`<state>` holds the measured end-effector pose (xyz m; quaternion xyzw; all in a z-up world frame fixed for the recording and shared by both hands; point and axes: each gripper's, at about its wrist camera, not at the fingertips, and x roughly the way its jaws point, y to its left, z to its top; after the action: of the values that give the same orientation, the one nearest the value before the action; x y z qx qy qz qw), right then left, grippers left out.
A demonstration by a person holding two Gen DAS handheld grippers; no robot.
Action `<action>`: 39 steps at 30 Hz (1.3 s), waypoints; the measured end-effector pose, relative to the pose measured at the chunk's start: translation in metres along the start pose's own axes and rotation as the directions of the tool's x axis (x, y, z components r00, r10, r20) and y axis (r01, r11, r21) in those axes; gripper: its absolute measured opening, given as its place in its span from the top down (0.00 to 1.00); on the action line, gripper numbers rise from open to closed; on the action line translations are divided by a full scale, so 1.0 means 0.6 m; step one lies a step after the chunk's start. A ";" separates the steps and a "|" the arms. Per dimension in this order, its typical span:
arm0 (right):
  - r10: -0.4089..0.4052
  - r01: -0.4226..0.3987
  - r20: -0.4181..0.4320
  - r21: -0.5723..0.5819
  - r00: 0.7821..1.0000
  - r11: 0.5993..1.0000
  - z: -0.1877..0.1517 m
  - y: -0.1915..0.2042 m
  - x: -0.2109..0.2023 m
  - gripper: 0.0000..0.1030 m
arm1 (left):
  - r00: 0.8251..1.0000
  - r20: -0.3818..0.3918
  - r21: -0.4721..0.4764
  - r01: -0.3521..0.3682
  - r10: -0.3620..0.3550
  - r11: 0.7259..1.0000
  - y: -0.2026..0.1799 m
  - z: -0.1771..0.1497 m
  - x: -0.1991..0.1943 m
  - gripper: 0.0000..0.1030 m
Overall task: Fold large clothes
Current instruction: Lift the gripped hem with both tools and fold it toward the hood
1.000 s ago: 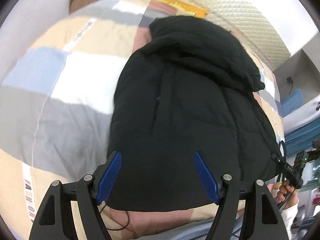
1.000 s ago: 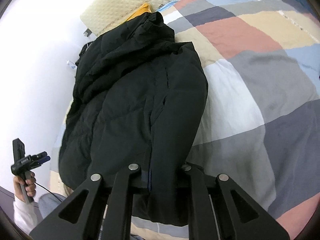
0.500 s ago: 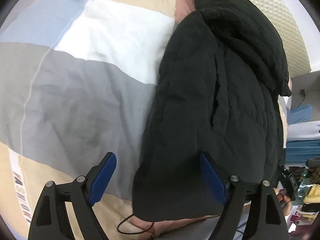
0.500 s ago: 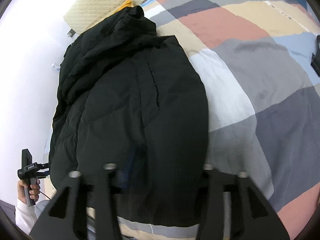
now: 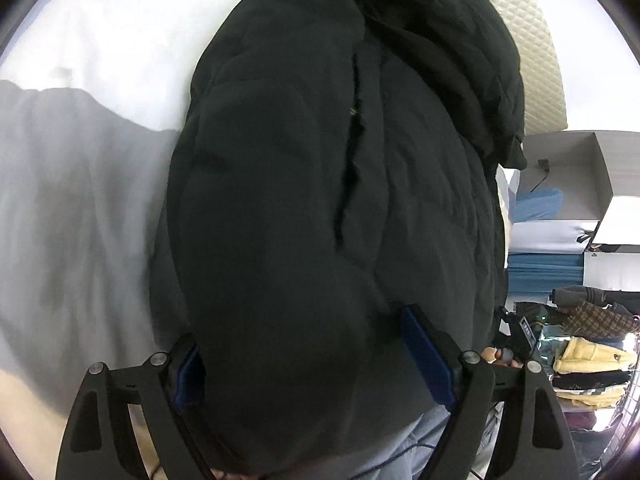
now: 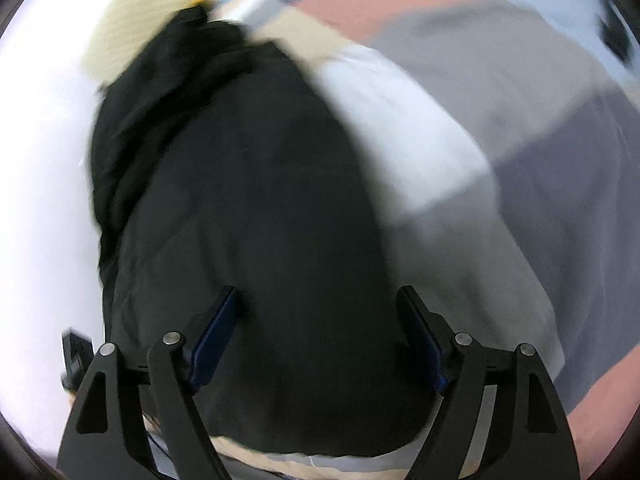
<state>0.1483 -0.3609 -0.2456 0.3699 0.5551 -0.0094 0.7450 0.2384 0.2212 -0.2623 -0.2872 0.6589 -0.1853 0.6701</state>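
Observation:
A large black padded jacket lies folded lengthwise on a patchwork bed cover, hood end far from me. My left gripper is open, its blue-padded fingers straddling the jacket's near hem, which bulges up between them. My right gripper is open too, its fingers either side of the near end of the same jacket. The right wrist view is blurred by motion. Neither gripper grips the cloth.
The bed cover has grey, white, pink and beige patches. A quilted cream headboard stands beyond the jacket. Shelves with folded clothes stand at the right. The person's other hand holds a gripper handle.
My right gripper has opened and let go of the jacket's hem. My left gripper has moved in close over the jacket's near end, staying open.

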 end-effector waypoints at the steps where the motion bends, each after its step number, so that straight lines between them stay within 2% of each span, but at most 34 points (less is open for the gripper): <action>1: 0.025 -0.024 -0.018 0.049 1.000 0.998 0.002 -0.015 0.006 0.20 | 1.000 -0.003 -0.005 0.000 0.000 1.000 0.004 0.004 0.004 0.16; 4: 0.065 -0.062 -0.040 0.083 0.997 0.995 0.002 -0.025 0.013 0.18 | 1.000 -0.008 -0.015 0.014 -0.014 1.000 0.007 0.007 0.014 0.16; 7: 0.124 -0.122 -0.051 0.045 0.991 0.992 -0.003 -0.007 0.016 0.18 | 0.998 -0.053 0.098 0.049 -0.044 0.994 -0.033 -0.004 0.022 0.16; 9: 0.188 -0.187 -0.051 0.013 0.981 0.982 -0.009 0.010 0.012 0.18 | 0.997 -0.056 0.157 0.060 -0.052 0.986 -0.061 -0.015 0.019 0.16; 10: 0.208 -0.209 -0.056 0.001 0.976 0.978 -0.012 0.016 0.011 0.18 | 0.998 -0.047 0.174 0.052 -0.044 0.983 -0.072 -0.016 0.018 0.21; 12: 0.248 -0.249 -0.050 -0.012 0.968 0.969 -0.012 0.023 0.005 0.25 | 1.000 -0.011 0.164 0.007 -0.005 0.986 -0.083 -0.017 0.012 0.33; 13: 0.262 -0.263 -0.045 -0.018 0.964 0.965 -0.012 0.025 0.001 0.36 | 1.000 0.000 0.131 -0.009 0.009 0.991 -0.083 -0.017 0.009 0.41; 14: 0.273 -0.274 -0.037 -0.026 0.961 0.961 -0.012 0.027 -0.004 0.53 | 1.000 0.008 0.115 -0.019 0.019 0.993 -0.081 -0.016 0.008 0.45; 16: 0.291 -0.291 -0.022 -0.052 0.957 0.955 -0.012 0.032 -0.014 0.70 | 0.999 0.036 0.095 -0.043 0.040 0.995 -0.081 -0.020 -0.002 0.59; 17: 0.292 -0.292 -0.008 -0.071 0.956 0.954 -0.011 0.035 -0.021 0.75 | 0.997 0.064 0.084 -0.047 0.042 0.995 -0.079 -0.026 -0.015 0.69; 19: 0.318 -0.316 0.013 -0.089 0.948 0.945 -0.003 0.036 -0.036 0.79 | 0.989 0.135 0.055 -0.064 0.056 0.996 -0.085 -0.035 -0.038 0.85; 22: 0.378 -0.371 0.052 -0.110 0.924 0.922 0.000 0.041 -0.065 0.84 | 0.976 0.215 0.039 -0.053 0.043 0.998 -0.082 -0.054 -0.087 0.91; 26: 0.434 -0.420 0.101 -0.138 0.895 0.897 0.001 0.052 -0.111 0.87 | 0.957 0.291 0.065 -0.019 -0.001 0.998 -0.105 -0.090 -0.164 0.93; 32: 0.548 -0.515 0.146 -0.212 0.823 0.830 -0.006 0.078 -0.193 0.88 | 0.932 0.359 0.099 0.014 -0.049 0.995 -0.124 -0.142 -0.282 0.95; 34: 0.593 -0.555 0.159 -0.227 0.789 0.800 -0.014 0.084 -0.227 0.88 | 0.922 0.383 0.127 0.008 -0.057 0.992 -0.141 -0.167 -0.319 0.95; 39: 0.684 -0.635 0.201 -0.260 0.701 0.727 -0.038 0.083 -0.301 0.88 | 0.906 0.415 0.164 0.015 -0.082 0.986 -0.186 -0.217 -0.359 0.96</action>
<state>0.0812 -0.3836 -0.0706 0.4740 0.2711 0.2534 0.7985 0.1104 0.2523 -0.0207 -0.2831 0.4751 -0.1870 0.8119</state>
